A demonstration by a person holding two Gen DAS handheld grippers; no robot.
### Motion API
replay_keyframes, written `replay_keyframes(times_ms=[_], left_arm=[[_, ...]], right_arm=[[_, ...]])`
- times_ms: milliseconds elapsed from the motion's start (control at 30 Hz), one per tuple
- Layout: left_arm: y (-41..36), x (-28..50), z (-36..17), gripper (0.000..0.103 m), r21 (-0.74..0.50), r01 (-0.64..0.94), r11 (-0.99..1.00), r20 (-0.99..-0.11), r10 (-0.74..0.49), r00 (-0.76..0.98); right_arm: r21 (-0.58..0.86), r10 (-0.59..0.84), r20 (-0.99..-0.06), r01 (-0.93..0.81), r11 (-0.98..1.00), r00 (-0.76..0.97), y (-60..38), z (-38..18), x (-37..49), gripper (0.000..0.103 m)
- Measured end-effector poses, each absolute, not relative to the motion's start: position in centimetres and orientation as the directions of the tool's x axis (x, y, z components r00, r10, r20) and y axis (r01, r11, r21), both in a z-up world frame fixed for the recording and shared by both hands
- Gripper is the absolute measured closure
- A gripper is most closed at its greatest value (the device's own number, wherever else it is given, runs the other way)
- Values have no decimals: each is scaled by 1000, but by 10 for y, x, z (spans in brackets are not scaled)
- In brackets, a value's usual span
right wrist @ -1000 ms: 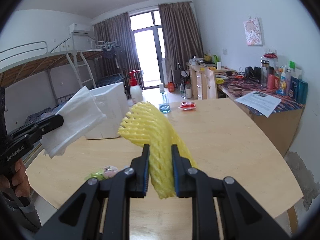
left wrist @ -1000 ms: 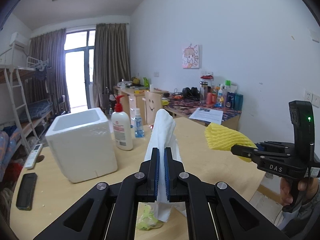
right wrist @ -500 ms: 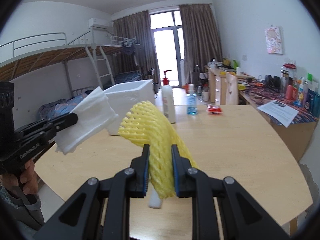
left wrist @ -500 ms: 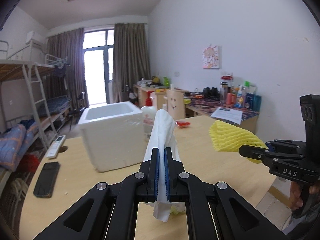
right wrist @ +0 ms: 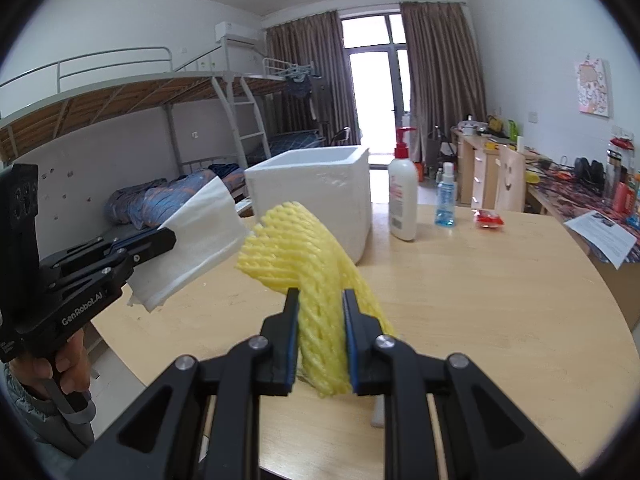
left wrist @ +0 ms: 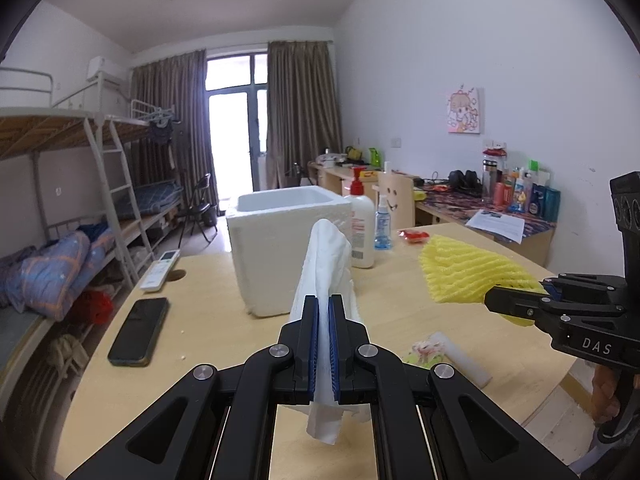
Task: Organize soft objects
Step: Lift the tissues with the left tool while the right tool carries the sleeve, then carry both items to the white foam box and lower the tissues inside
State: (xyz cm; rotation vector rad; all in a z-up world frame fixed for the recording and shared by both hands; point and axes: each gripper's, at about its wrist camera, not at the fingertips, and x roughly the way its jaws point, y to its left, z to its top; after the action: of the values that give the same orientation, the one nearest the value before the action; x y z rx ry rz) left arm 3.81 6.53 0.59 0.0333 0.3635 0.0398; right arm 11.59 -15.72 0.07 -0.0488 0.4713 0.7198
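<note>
1. Over the wooden table (left wrist: 208,364), the left gripper (left wrist: 324,320) is pinching a white folded cloth (left wrist: 326,264) flat between its blue pads, jaws pressed almost together, with the cloth standing up above them and a loose tail hanging below.
2. Alongside it, the right gripper (right wrist: 320,320) is squeezing a yellow foam net (right wrist: 304,256), which is bulging out over the jaws and curling toward the box; a grip low on the net is probably what is letting it flop like that.
3. Both soft items are riding in the air, clear of the tabletop and held slightly apart so they are not tangling.
4. Straight ahead, the white foam box (left wrist: 288,248) is sitting open-topped on the table, and both grippers are pointing at it, so it looks like the bin where the soft things are going.
5. Beside the box, a pump bottle (right wrist: 403,196) and a small blue bottle (right wrist: 445,200) are standing upright, close enough that a wide swing could knock them.
6. Down near the table edge, a small pale packet and a white tube-like thing (left wrist: 460,354) are lying flat; the view is partly blocked, so what they are is unclear.
7. Off to the left, a phone (left wrist: 138,330) and a remote control (left wrist: 160,270) are lying well out of the way.
8. Neither item is in the box yet, so the drop is still ahead.
</note>
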Motion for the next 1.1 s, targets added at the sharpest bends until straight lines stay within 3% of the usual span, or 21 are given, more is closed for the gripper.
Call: replay_keyframes(times_ms=[1100], left_arm=[[101, 41, 16, 98, 9, -54, 998, -335, 54, 941]], right_arm=[[68, 665, -437, -715, 696, 605, -106, 15, 122, 80]])
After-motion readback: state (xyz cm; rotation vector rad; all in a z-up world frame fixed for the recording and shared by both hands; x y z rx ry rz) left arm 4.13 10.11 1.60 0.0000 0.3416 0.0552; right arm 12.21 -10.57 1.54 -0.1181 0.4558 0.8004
